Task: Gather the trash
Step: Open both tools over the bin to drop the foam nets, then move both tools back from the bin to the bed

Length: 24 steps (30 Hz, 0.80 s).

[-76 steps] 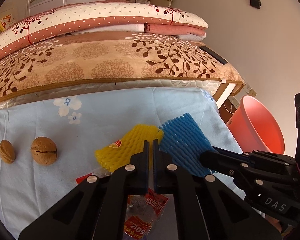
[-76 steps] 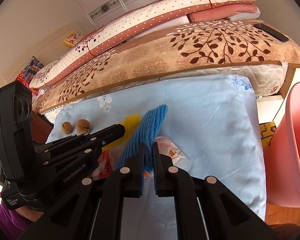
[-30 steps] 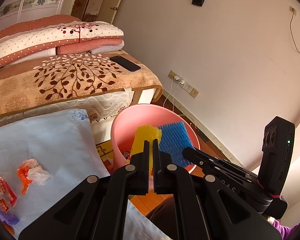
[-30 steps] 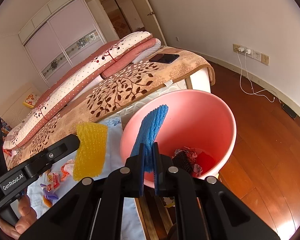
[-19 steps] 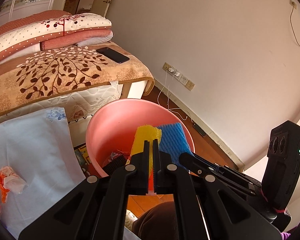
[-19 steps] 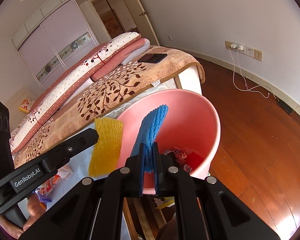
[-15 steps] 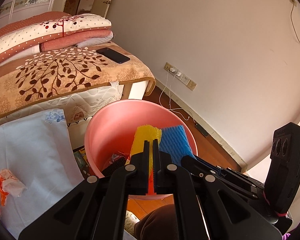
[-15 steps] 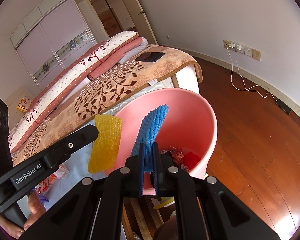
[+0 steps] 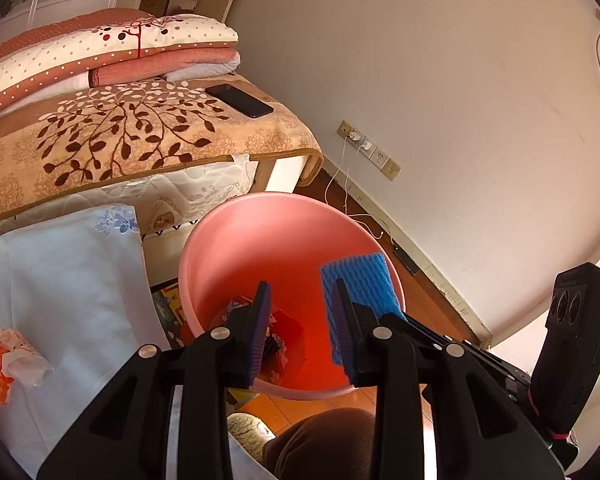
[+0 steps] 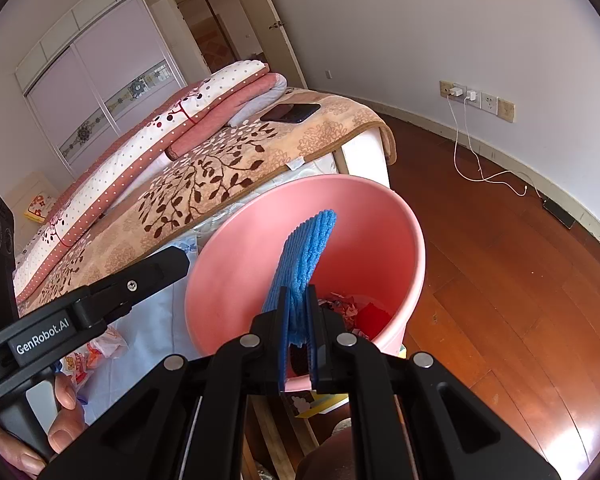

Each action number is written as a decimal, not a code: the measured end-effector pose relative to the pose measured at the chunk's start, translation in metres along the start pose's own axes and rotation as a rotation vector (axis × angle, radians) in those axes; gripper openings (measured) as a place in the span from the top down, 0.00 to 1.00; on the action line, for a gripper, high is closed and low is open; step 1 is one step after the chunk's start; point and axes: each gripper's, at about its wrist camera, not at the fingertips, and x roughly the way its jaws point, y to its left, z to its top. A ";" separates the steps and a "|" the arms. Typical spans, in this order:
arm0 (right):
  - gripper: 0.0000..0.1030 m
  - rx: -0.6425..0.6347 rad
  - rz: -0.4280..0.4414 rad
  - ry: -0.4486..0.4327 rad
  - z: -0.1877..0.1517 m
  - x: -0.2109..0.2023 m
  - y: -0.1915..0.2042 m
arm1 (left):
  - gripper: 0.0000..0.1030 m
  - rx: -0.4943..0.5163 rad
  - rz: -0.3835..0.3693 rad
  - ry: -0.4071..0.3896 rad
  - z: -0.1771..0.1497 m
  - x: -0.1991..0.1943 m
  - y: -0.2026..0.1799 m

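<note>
My left gripper [image 9: 300,308] is open and empty above the pink bucket [image 9: 236,240]; the yellow foam net is out of sight. My right gripper [image 10: 298,316] is shut on a blue foam net [image 10: 306,256] and holds it over the pink bucket [image 10: 364,200]. The blue net also shows in the left wrist view [image 9: 364,284], just right of my left gripper. Wrappers and a red piece lie at the bucket's bottom [image 10: 352,312]. A crumpled orange-and-white wrapper [image 9: 14,360] lies on the light blue cloth [image 9: 68,280].
A bed with a brown leaf-pattern blanket [image 9: 112,140], folded quilts [image 9: 100,52] and a black phone [image 9: 239,100] stands behind the bucket. Wall sockets with a charging cable [image 10: 466,100] are on the right wall. Wooden floor [image 10: 520,300] lies to the right.
My left gripper has opened over the bucket and the yellow foam net is gone from it. My right gripper still holds the blue net above the bucket.
</note>
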 end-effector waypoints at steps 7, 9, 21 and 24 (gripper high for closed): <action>0.80 0.004 -0.017 -0.019 0.001 -0.004 0.000 | 0.69 -0.007 0.009 -0.011 -0.001 -0.013 0.004; 0.71 0.005 -0.022 -0.028 0.001 -0.007 0.001 | 0.69 -0.008 0.013 -0.014 -0.002 -0.017 0.004; 0.67 -0.055 0.032 -0.061 -0.006 -0.029 0.029 | 0.69 -0.014 0.076 -0.061 -0.018 -0.055 0.013; 0.67 -0.085 0.054 -0.057 -0.011 -0.032 0.044 | 0.69 -0.014 0.111 -0.083 -0.023 -0.069 0.019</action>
